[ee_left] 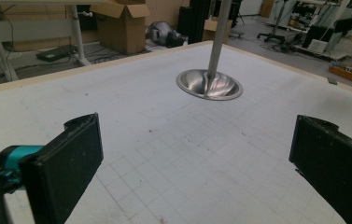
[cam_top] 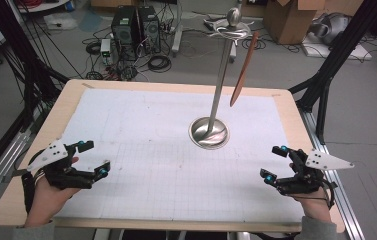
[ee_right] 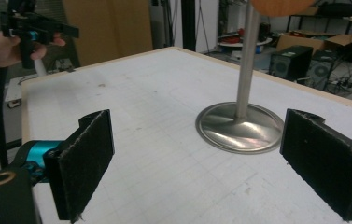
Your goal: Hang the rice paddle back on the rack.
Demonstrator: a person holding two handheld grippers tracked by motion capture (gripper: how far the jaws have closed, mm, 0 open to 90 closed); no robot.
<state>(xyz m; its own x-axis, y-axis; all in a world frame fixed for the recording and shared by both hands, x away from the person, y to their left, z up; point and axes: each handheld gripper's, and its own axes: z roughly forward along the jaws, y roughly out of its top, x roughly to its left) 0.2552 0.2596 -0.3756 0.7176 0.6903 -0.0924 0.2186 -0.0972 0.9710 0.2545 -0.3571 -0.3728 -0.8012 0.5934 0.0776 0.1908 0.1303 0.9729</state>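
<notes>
A tall metal stand point(cam_top: 219, 80) rises from a round steel base point(cam_top: 209, 132) at the middle of the table. From a hook at its top hangs a slim brown wooden utensil point(cam_top: 244, 70), pointing down. My left gripper point(cam_top: 95, 158) rests open near the table's front left, with nothing between its pads point(ee_left: 66, 163). My right gripper point(cam_top: 274, 162) is open near the front right, also with nothing held; its pads point(ee_right: 82, 161) frame the base point(ee_right: 239, 126). The stand's base point(ee_left: 209, 85) lies ahead in the left gripper view. The other hand's gripper point(ee_right: 33, 28) appears far off in the right gripper view.
A white gridded mat point(cam_top: 141, 125) covers the wooden table point(cam_top: 66, 95). Black frame struts point(cam_top: 336, 55) stand at both sides. Computer towers point(cam_top: 136, 27), cables and cardboard boxes point(cam_top: 296, 17) lie on the floor beyond the far edge.
</notes>
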